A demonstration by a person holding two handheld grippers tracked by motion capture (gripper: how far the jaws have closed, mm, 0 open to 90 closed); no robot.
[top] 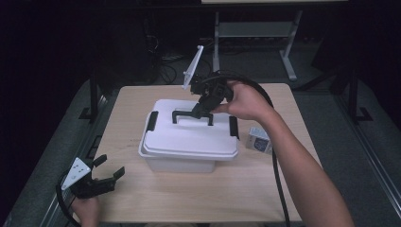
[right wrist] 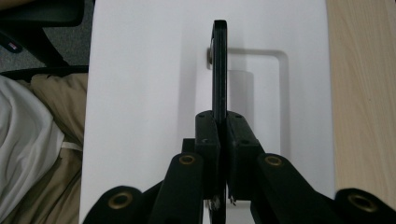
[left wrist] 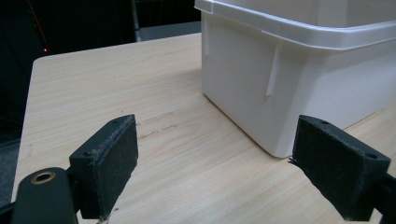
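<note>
Right gripper clamped on the lid's black handle, left gripper open at seven o'clock: unbraced white box may lift with its latched lid.

Lidded bin mid-table; small box right of it.

My right gripper is stretched out ahead of me, tilted down, its jaws pinched tight together. My left gripper sits low near my body, jaws spread wide, with my left hand under it.
</note>
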